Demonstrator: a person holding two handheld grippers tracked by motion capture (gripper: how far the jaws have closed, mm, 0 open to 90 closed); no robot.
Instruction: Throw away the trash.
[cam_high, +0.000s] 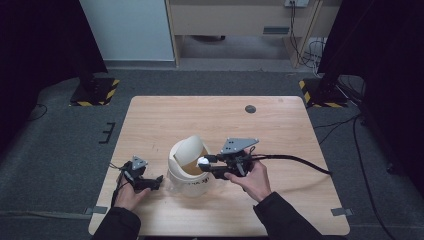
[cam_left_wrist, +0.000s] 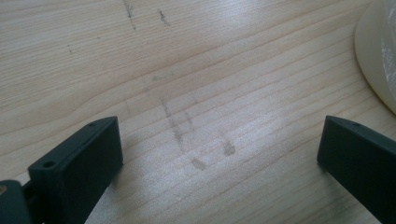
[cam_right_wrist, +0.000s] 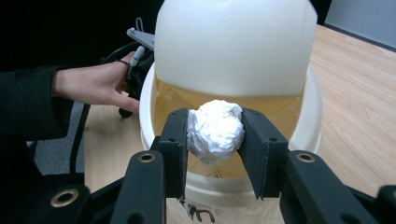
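White crumpled paper, a tight ball (cam_right_wrist: 215, 130), sits pinched between the pads of the right hand-held gripper (cam_right_wrist: 215, 140), held just over the open mouth of a small cream bin (cam_high: 190, 185) near the middle of the tabletop (cam_high: 280, 130). In the high view the ball (cam_high: 203, 161) hangs at about three o'clock on the bin's rim, and the right hand-held gripper (cam_high: 207, 165) comes in level from the right so the paper can clear the edge. The bin's swing lid (cam_right_wrist: 233, 46) is tipped up and back, standing at the twelve o'clock side of the opening, which leaves the amber-tinted inside free for the drop. The ball is held by its sides rather than from above, likely so that letting go sends it straight down into the bin. At nine o'clock from the bin the left hand-held gripper (cam_high: 150, 182) rests low on the wood with its jaws spread wide and nothing between them; its own view looks down on bare grain (cam_left_wrist: 196, 93) with the bin's curved base (cam_left_wrist: 378, 60) at the right edge. It seems parked close by, perhaps ready to steady the bin. Judging by this, the paper is about to be let go.
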